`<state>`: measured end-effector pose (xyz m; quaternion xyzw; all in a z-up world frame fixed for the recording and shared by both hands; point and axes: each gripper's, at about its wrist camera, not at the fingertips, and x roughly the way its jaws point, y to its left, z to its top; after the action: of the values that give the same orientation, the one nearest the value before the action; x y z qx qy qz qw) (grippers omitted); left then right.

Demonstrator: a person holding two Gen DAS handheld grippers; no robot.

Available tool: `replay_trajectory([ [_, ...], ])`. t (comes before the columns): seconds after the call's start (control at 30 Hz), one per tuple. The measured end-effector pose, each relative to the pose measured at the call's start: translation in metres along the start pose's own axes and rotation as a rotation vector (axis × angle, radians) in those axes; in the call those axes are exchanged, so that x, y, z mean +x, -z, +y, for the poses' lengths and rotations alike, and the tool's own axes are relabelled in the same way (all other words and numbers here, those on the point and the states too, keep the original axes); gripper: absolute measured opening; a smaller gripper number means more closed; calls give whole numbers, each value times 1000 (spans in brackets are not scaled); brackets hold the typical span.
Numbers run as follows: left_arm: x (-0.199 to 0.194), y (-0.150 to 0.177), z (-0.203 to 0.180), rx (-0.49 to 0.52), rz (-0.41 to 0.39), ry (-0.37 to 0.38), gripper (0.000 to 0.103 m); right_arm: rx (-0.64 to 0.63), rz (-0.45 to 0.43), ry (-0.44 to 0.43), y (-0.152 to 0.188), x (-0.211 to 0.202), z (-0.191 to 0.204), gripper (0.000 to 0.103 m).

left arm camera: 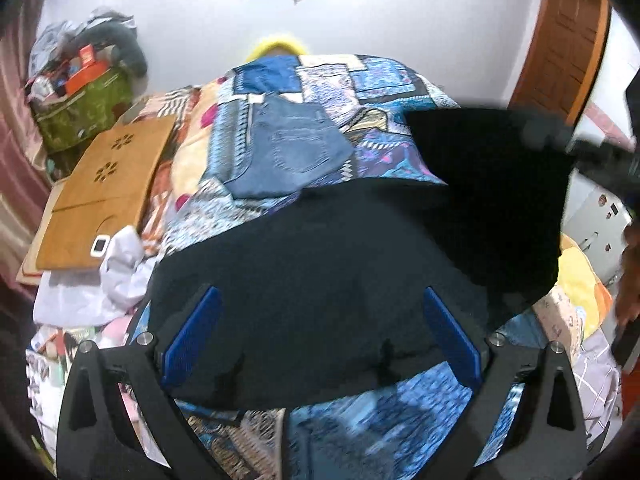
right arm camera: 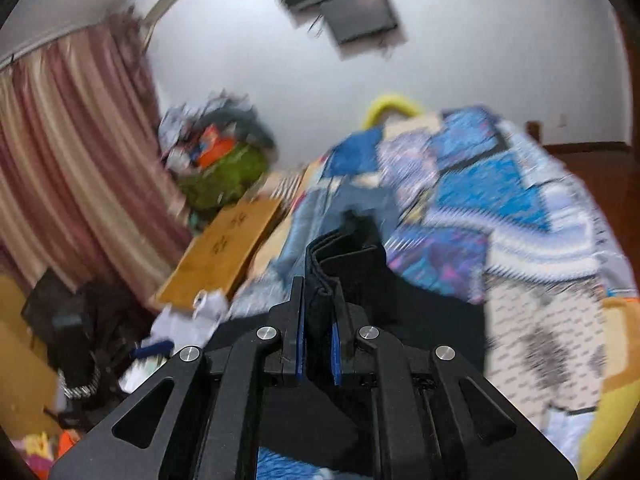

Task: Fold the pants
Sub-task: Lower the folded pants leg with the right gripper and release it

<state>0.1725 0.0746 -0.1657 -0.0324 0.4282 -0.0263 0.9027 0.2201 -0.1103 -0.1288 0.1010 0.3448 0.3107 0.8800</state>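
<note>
Black pants (left arm camera: 320, 240) lie spread across the patterned quilt (left arm camera: 380, 92) on the bed. My left gripper (left arm camera: 322, 292) hovers just over their near part, open wide, with its blue pads (left arm camera: 192, 332) far apart and nothing pinched. At the right, a part of the pants hangs lifted from my right gripper (left arm camera: 560, 140), which is blurred there. In the right wrist view the right gripper (right arm camera: 320, 296) is shut on a bunched, layered edge of the black pants (right arm camera: 344, 248), raised above the bed.
Folded blue jeans (left arm camera: 288, 148) rest on the quilt beyond the pants. A wooden lap desk (left arm camera: 104, 184), a white device (left arm camera: 100, 245) and white cloth (left arm camera: 120, 268) lie at the left. A stuffed green bag (left arm camera: 84, 112) sits by the curtain. A wooden door (left arm camera: 568, 40) stands at the right.
</note>
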Motion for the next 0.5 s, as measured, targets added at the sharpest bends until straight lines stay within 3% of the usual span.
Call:
replay_trajectory([
  [0.13, -5, 11, 15, -26, 7, -23, 101, -34, 148, -29, 31, 46, 15, 9],
  [0.27, -7, 13, 21, -39, 10, -37, 101, -98, 299, -38, 55, 76, 27, 17],
  [0.4, -10, 8, 23, -50, -1, -47, 101, -116, 352, -81, 62, 78, 31, 36],
  [0.5, -12, -1, 19, -58, -15, -40, 101, -134, 312, -84, 56, 65, 31, 40],
])
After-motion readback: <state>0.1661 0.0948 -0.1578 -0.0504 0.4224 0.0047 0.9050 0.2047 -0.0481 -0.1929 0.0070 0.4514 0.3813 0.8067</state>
